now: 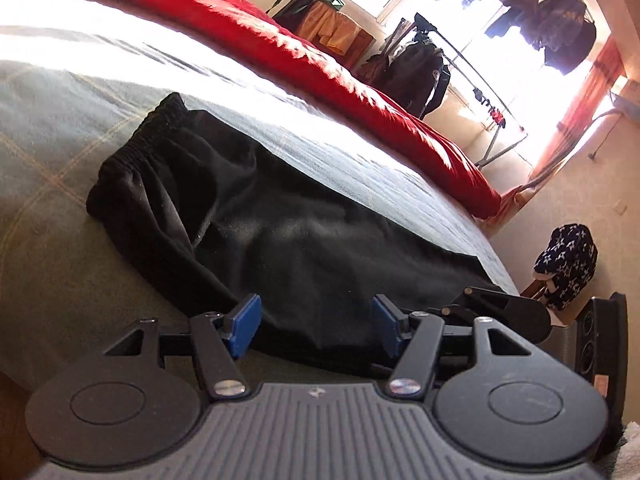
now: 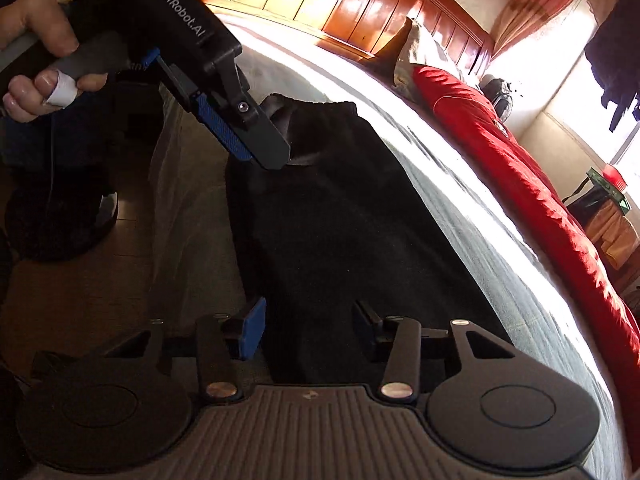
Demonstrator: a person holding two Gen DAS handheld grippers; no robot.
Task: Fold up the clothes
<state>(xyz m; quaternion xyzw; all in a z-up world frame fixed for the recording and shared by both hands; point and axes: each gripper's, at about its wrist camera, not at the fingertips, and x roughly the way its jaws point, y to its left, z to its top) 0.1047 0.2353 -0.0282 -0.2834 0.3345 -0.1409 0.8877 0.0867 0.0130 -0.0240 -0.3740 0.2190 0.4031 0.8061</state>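
Note:
A black garment (image 1: pixel 280 220) with an elastic waistband (image 1: pixel 140 140) lies flat along the near side of the bed (image 1: pixel 60 120). My left gripper (image 1: pixel 316 328) stands open at the garment's near edge. The dark cloth lies under the gap between its blue pads (image 1: pixel 246 328), which do not press on it. In the right wrist view the left gripper (image 2: pixel 262 158), held by a hand (image 2: pixel 40 60), tips down close to the waistband (image 2: pixel 320 106). My right gripper (image 2: pixel 310 332) is open over the opposite end of the garment (image 2: pixel 340 220). One of its fingers (image 1: pixel 508 306) shows at the right.
A red quilt (image 1: pixel 320 68) runs along the far side of the bed, with a pillow (image 2: pixel 420 52) and a wooden headboard (image 2: pixel 360 8) at its head. Beyond the bed foot are a clothes rack (image 1: pixel 460 60), a stool with patterned cloth (image 1: pixel 568 264) and a speaker (image 1: pixel 596 344).

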